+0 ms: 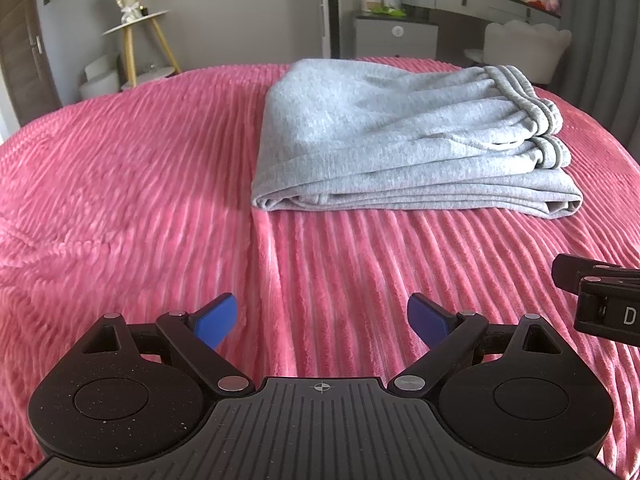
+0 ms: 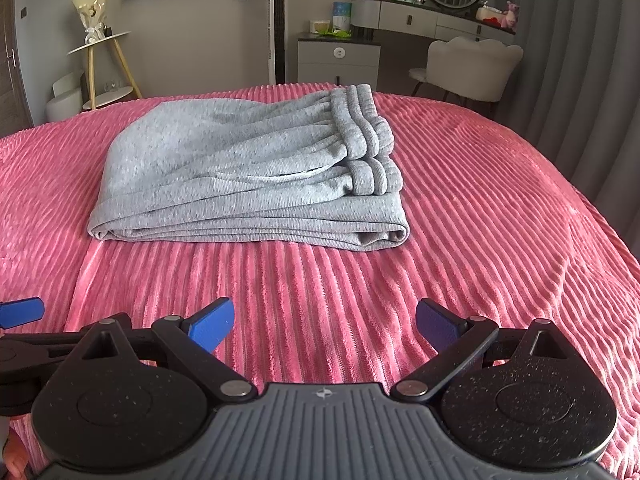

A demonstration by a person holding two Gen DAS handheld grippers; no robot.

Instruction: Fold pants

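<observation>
Grey sweatpants (image 1: 392,140) lie folded in a thick stack on the pink ribbed bedspread (image 1: 140,200), waistband on the right side. They also show in the right wrist view (image 2: 248,176). My left gripper (image 1: 322,320) is open and empty, held above the bedspread well short of the pants. My right gripper (image 2: 326,324) is open and empty too, near the front of the bed. Part of the right gripper's body shows at the right edge of the left wrist view (image 1: 600,300). A blue left fingertip (image 2: 22,312) shows at the left edge of the right wrist view.
The bedspread (image 2: 480,220) covers the whole bed. Beyond the bed stand a round side table with a bouquet (image 2: 98,46), a grey cabinet (image 2: 340,60), a dressing table with a mirror (image 2: 440,12), a white chair (image 2: 472,68) and grey curtains (image 2: 580,60).
</observation>
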